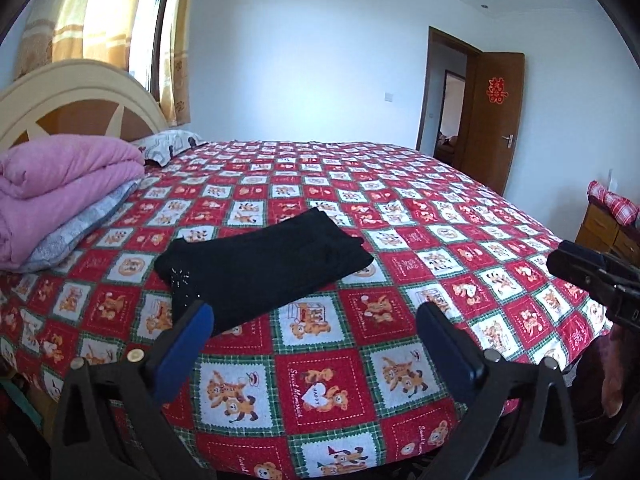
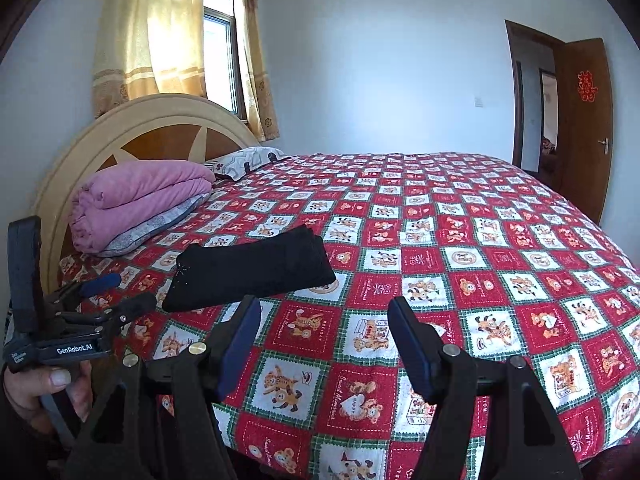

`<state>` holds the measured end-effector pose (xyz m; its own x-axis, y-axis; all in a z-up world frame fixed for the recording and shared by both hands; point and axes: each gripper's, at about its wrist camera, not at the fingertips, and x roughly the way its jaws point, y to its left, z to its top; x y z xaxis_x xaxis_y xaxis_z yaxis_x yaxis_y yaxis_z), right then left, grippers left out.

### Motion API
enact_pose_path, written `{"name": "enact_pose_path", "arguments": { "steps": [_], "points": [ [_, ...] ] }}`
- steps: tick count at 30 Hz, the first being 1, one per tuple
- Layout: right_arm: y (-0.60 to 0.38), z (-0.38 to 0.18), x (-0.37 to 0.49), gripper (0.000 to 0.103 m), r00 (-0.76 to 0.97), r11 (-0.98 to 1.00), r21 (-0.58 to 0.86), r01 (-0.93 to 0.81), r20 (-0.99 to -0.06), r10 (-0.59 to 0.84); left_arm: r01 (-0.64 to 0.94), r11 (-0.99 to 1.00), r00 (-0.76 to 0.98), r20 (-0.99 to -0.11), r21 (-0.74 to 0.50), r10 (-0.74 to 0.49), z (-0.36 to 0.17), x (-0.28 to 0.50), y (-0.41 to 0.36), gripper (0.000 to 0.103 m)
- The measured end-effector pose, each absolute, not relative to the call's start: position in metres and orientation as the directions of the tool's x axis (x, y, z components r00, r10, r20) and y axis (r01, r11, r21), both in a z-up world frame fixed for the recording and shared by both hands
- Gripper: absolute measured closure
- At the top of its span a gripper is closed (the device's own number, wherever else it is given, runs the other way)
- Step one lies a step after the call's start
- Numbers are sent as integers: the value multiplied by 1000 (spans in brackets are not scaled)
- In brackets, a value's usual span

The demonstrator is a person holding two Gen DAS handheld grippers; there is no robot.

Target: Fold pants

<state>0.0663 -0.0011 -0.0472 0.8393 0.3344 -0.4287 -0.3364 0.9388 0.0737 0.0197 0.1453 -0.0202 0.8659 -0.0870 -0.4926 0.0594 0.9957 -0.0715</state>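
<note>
Pants: I see black pants (image 1: 260,264) already folded into a flat packet on the bed (image 1: 400,216), near the pink blanket (image 1: 60,184).
Handling: I judge them soft, light, floppy; I would take a folded edge.
Axis: long side runs diagonally, from near left toward far right.
Left claw (image 1: 316,344): apart, empty.
Right claw (image 2: 324,340): apart, empty, short of the pants.

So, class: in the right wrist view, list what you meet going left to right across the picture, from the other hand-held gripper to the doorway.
Left hand-held gripper → pink quilt → folded black pants → open patchwork bedspread → brown door.
</note>
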Motion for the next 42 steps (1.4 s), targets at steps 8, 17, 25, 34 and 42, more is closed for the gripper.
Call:
{"name": "enact_pose_path", "arguments": {
  "steps": [8, 17, 25, 34, 42],
  "points": [
    [8, -37, 49, 32, 861, 937, 19, -350, -388, 330, 86, 996, 871, -486, -3, -77, -13, 15, 130, 0],
    [3, -32, 49, 32, 872, 944, 20, -330, -378, 312, 69, 998, 867, -493, -12, -66, -10, 16, 136, 0],
    [8, -32, 46, 32, 874, 942, 1, -335, -373, 311, 55, 998, 874, -483, 4, -47, -7, 14, 135, 0],
    [7, -27, 42, 32, 886, 943, -15, -332, -348, 306, 31, 999, 869, -494, -15, -35, -5, 16, 142, 0],
    [9, -28, 43, 32, 880, 942, -20, -336, -363, 307, 23, 1000, 870, -493, -11, -25, -11, 16, 144, 0]
  ]
}}
